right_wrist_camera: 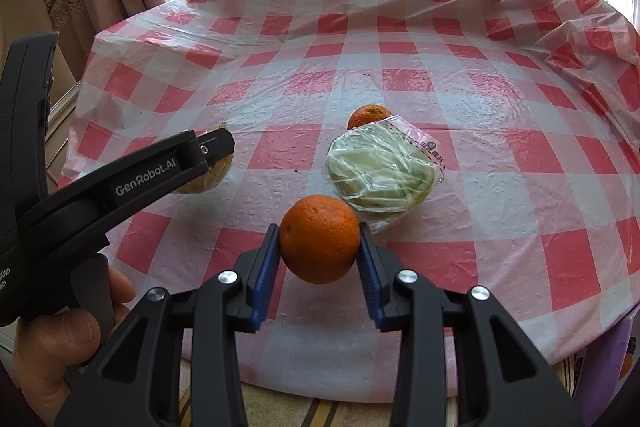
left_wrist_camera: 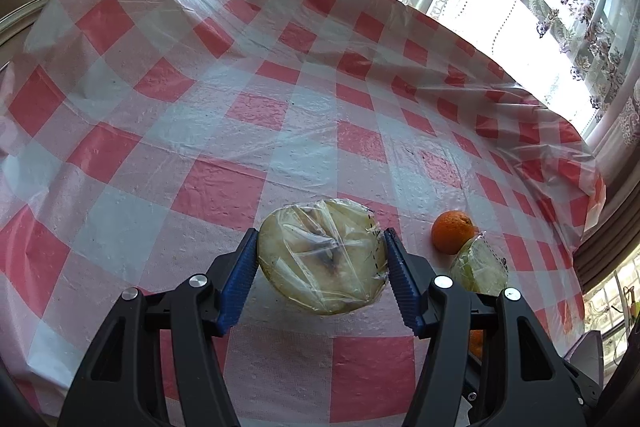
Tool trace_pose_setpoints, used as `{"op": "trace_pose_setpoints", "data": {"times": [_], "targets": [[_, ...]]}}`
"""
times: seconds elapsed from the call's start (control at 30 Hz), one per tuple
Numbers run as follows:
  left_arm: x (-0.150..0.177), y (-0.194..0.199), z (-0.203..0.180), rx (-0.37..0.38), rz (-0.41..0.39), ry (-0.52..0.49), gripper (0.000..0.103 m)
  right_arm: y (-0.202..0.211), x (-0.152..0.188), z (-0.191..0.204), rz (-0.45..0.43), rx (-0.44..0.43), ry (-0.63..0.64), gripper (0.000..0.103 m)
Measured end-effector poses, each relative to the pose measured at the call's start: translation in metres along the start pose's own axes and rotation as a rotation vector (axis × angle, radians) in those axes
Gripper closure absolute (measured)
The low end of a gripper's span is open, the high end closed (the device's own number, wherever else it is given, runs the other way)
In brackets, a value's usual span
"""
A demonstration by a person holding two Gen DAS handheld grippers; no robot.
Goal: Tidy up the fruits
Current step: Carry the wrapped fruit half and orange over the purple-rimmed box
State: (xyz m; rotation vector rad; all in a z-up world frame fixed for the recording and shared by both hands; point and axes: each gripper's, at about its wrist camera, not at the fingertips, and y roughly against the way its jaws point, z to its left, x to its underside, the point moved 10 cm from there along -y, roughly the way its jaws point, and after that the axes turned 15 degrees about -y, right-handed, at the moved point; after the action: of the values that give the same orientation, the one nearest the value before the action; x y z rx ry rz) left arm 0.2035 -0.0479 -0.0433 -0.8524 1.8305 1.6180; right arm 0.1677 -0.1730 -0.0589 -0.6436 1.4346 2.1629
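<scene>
And here we are over the tabletop [right_wrist_camera: 500, 187] with its red-and-white checked plastic cloth. In the left wrist view our left gripper [left_wrist_camera: 321, 259] has its blue-padded jaws clamped on a pale yellow-green round fruit wrapped in clear plastic film [left_wrist_camera: 322, 255], low in the centre of the frame. Off to its right we spot a round orange fruit [left_wrist_camera: 453, 231] on the cloth, touching a second film-wrapped pale green fruit [left_wrist_camera: 478, 265] just below it.

Over to the right wrist view: our right gripper [right_wrist_camera: 319, 247] has its jaws pressed tight on both sides of another round orange [right_wrist_camera: 319, 239], centre-low in the frame. Just above and right of it lies that wrapped green fruit [right_wrist_camera: 380, 173], with the first orange [right_wrist_camera: 368, 115] peeking out behind its upper edge. At the left of the frame we see the left gripper [right_wrist_camera: 218, 151] reaching in, its wrapped fruit [right_wrist_camera: 208, 179] mostly hidden behind it, and a hand [right_wrist_camera: 60, 343] gripping the handle at lower left.
</scene>
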Motion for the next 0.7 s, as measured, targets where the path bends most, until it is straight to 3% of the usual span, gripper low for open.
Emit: {"op": "trace_pose_setpoints", "data": {"times": [0.43,0.7], "targets": [[-0.012,0.019,-0.016,-0.037,-0.081,-0.093,0.043,0.032,-0.003,-0.029,-0.047,-0.009,-0.071,0.065],[-0.015,0.027,-0.037,-0.003,-0.095,-0.127,0.043,0.045,-0.003,-0.05,-0.06,0.005,-0.107,0.065]]}}
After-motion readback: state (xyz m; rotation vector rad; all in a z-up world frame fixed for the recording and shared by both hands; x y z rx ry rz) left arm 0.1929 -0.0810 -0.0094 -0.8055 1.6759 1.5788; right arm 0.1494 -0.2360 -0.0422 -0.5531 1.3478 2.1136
